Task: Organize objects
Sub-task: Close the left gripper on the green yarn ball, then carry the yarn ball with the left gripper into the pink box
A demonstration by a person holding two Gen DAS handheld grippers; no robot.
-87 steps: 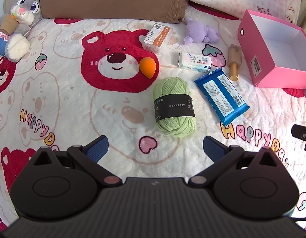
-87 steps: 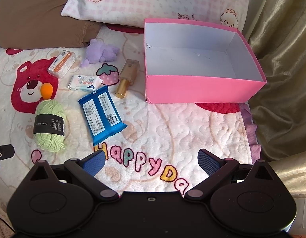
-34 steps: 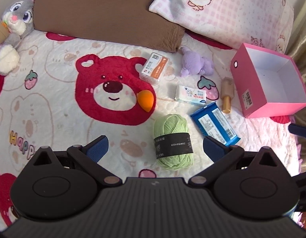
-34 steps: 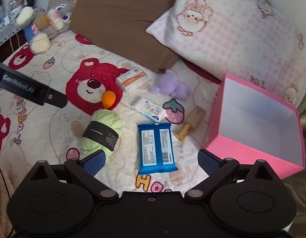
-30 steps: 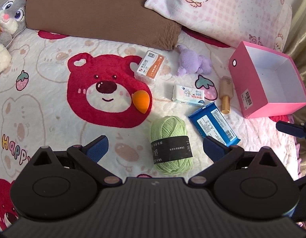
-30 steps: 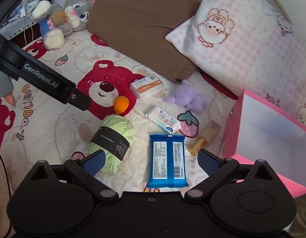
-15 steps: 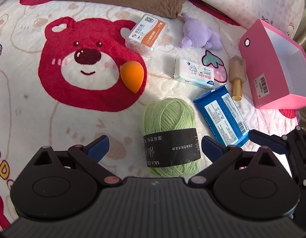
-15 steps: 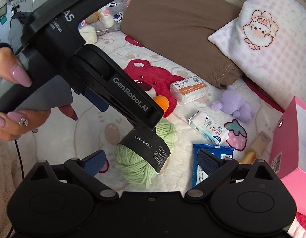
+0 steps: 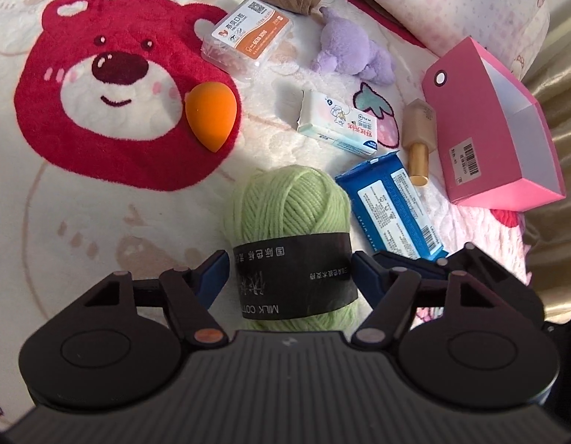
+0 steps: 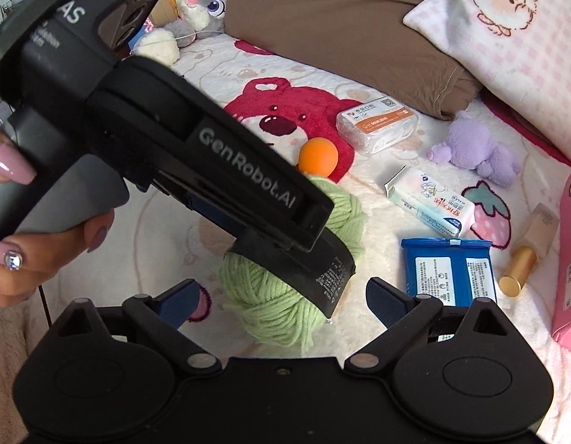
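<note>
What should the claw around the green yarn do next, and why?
Probably finish squeezing, then lift. The left claw is closing with the green yarn between its blue pads, at the black label, but the grip doesn't look firm yet. The pink box sits open nearby, likely where the yarn goes.

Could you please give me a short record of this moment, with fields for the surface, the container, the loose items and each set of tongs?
surface: bed blanket with red bear print
container: pink box, open, empty as far as visible
target: green yarn ball with black band
left tongs: closing around the yarn ball, pads at its sides
right tongs: open, holding nothing
other items: orange sponge, blue packet, purple plush
</note>
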